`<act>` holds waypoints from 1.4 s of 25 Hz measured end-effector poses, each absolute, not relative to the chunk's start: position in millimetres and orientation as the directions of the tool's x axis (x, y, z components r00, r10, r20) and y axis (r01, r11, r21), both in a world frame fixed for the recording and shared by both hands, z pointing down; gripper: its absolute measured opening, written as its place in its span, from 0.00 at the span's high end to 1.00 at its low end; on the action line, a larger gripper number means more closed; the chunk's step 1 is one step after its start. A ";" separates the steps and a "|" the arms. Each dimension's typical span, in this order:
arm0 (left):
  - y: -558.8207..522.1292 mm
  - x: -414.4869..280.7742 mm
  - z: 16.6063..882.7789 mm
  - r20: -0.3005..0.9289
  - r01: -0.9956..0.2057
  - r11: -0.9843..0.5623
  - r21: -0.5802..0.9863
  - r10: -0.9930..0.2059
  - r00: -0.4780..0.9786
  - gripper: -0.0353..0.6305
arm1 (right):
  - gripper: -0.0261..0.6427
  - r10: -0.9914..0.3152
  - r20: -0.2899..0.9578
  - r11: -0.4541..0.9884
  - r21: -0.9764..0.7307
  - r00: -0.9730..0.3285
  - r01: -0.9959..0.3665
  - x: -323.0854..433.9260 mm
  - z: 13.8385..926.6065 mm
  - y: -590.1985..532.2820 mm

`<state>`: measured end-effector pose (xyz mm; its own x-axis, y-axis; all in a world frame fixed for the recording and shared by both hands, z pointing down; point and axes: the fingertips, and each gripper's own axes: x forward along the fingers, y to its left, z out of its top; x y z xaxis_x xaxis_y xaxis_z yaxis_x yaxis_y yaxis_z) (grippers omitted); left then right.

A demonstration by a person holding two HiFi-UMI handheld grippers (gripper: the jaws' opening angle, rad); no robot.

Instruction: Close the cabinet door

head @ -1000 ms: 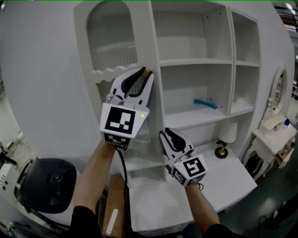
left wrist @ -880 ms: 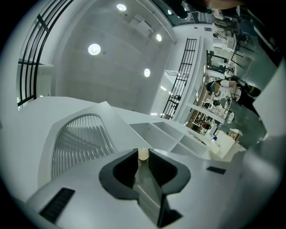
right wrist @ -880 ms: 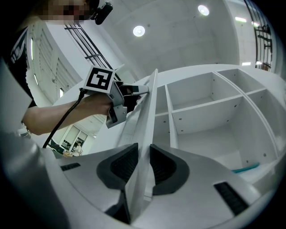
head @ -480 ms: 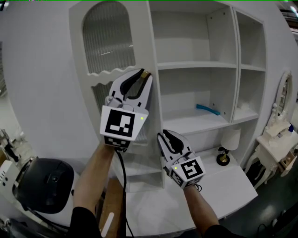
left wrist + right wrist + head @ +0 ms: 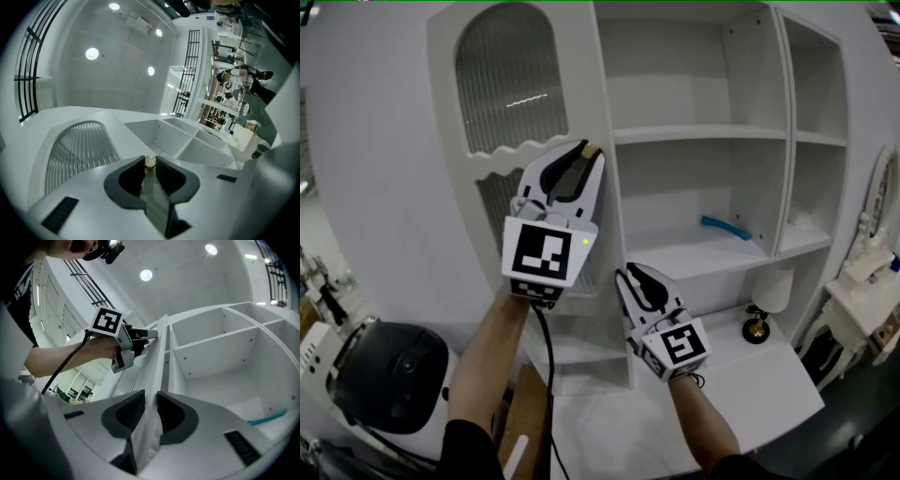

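The white cabinet (image 5: 703, 131) stands open, and its door (image 5: 511, 122), with an arched ribbed pane, is swung out to the left. My left gripper (image 5: 587, 152) is shut on the small brass knob (image 5: 592, 148) at the door's free edge; the knob (image 5: 150, 161) sits between the jaw tips. Lower down, my right gripper (image 5: 628, 277) is shut on the door's edge (image 5: 151, 399), which runs up between its jaws. The left gripper (image 5: 127, 341) also shows in the right gripper view, higher on the same edge.
A blue strip (image 5: 727, 228) lies on a middle shelf. A small lamp (image 5: 759, 323) stands on the white counter (image 5: 741, 384) below. A black round appliance (image 5: 394, 375) sits low at the left, and a white dressing table (image 5: 862, 295) at the right.
Both grippers have shifted a little sideways together, still on the door. The cabinet's shelves now sit further right in the head view.
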<state>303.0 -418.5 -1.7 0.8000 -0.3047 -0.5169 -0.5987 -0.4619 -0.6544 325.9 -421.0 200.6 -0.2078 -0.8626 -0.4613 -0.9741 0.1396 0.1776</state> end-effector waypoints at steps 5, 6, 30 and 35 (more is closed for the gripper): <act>-430.7 311.2 -0.5 -0.522 -0.608 -0.452 -0.652 -0.314 0.793 0.82 | 0.82 -0.864 -0.453 0.145 0.193 -0.219 -0.970 331.9 200.4 -433.0; -432.9 312.0 -0.2 -0.524 -0.611 -0.452 -0.650 -0.316 0.791 0.82 | 0.82 -0.867 -0.447 0.145 0.194 -0.219 -0.970 333.3 202.2 -435.7; -473.7 332.5 -0.1 -0.538 -0.660 -0.387 -0.644 -0.384 0.750 0.82 | 0.83 -0.870 -0.442 0.138 0.203 -0.217 -0.969 351.9 204.4 -477.6; -472.4 331.0 -1.7 -0.561 -0.681 -0.390 -0.620 -0.388 0.732 0.82 | 0.83 -0.853 -0.470 0.117 0.252 -0.227 -0.961 349.8 202.0 -475.3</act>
<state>331.0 -472.4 -1.7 0.7316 -0.3878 -0.5607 -0.6814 -0.3897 -0.6195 349.8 -475.3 202.0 -0.2271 -0.8527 -0.4705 -0.9607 0.1169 0.2519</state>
